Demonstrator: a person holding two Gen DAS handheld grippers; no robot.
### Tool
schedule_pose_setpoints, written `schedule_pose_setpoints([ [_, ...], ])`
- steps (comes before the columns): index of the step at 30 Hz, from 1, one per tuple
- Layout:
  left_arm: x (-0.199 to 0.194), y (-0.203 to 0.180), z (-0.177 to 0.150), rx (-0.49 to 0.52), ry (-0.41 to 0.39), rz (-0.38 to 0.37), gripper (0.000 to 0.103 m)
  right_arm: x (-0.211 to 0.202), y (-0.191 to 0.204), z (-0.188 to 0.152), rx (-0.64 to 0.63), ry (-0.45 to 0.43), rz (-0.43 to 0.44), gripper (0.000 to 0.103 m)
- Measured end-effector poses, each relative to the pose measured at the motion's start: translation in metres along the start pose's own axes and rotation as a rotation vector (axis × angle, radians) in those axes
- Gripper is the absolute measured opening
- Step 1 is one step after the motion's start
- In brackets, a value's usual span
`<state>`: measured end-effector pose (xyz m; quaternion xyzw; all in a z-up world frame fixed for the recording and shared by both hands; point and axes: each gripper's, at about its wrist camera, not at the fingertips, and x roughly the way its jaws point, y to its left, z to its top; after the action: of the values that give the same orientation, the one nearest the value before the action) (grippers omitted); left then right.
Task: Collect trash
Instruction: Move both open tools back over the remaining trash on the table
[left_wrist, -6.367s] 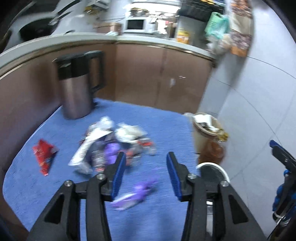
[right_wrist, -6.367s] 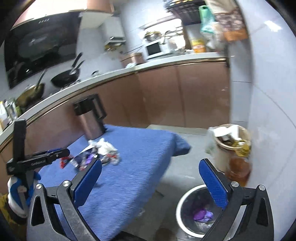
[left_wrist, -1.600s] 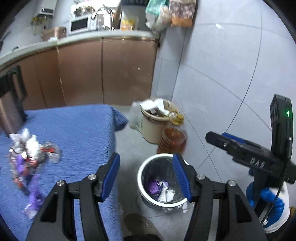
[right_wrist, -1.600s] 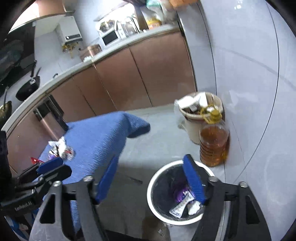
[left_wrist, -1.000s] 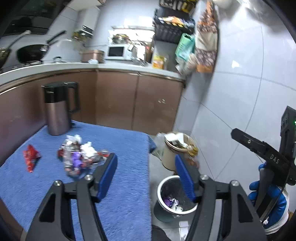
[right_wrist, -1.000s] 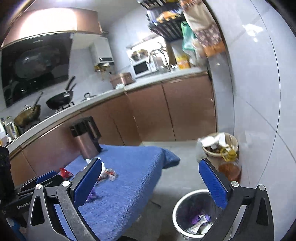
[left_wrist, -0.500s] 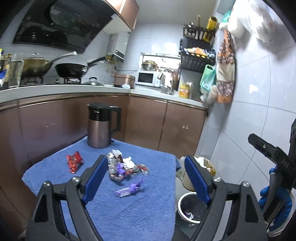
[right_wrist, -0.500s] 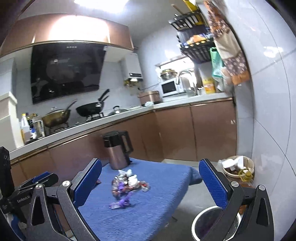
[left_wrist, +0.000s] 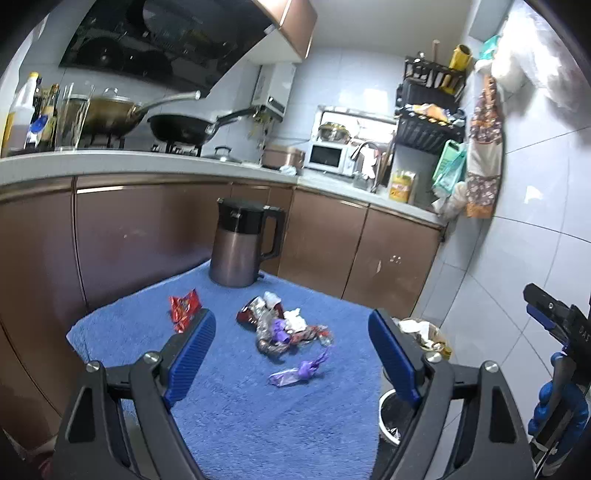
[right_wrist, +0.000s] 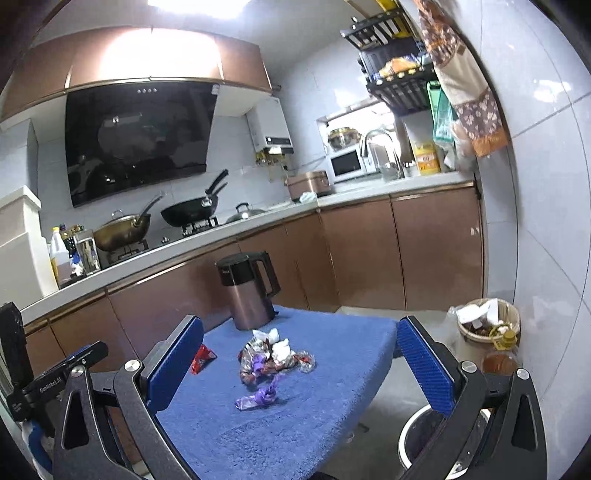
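Observation:
A pile of crumpled wrappers (left_wrist: 280, 328) (right_wrist: 271, 354) lies mid-table on the blue cloth (left_wrist: 258, 424). A purple wrapper (left_wrist: 299, 371) (right_wrist: 258, 397) lies alone in front of the pile, and a red wrapper (left_wrist: 183, 306) (right_wrist: 202, 357) lies to its left. My left gripper (left_wrist: 291, 332) is open and empty, held back from the table and facing the pile. My right gripper (right_wrist: 300, 328) is also wide open with nothing in it, farther right. The white-rimmed trash bin (left_wrist: 388, 417) (right_wrist: 417, 439) stands on the floor at the table's right, partly hidden behind each right finger.
A steel kettle (left_wrist: 240, 247) (right_wrist: 249, 291) stands at the table's far edge. A beige bucket of rubbish (right_wrist: 487, 321) and an oil bottle (right_wrist: 500, 354) sit by the tiled wall. Brown cabinets and a counter with pans run behind the table.
Both grippers have drawn back from the bin and swung toward the table, so the wrapper pile now sits between the fingers in each view. The left jaws have spread wider.

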<state>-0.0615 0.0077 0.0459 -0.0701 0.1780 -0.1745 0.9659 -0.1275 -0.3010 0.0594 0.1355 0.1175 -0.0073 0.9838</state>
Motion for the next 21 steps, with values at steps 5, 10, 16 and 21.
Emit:
schedule_pose_setpoints([
  [5,0.031,0.019,-0.009,-0.022,0.07,0.032,0.084,0.024,-0.007,-0.008,0.009,0.06,0.004,0.101],
  [10,0.075,0.035,-0.027,-0.024,0.187,0.054,0.084,0.063,-0.015,-0.021,0.012,0.15,0.013,0.094],
  [16,0.131,0.047,-0.042,-0.027,0.32,0.049,0.082,0.112,-0.029,-0.038,0.011,0.265,0.031,0.079],
  [21,0.193,0.053,-0.046,-0.024,0.432,0.022,0.071,0.162,-0.036,-0.051,-0.012,0.364,0.062,0.069],
])
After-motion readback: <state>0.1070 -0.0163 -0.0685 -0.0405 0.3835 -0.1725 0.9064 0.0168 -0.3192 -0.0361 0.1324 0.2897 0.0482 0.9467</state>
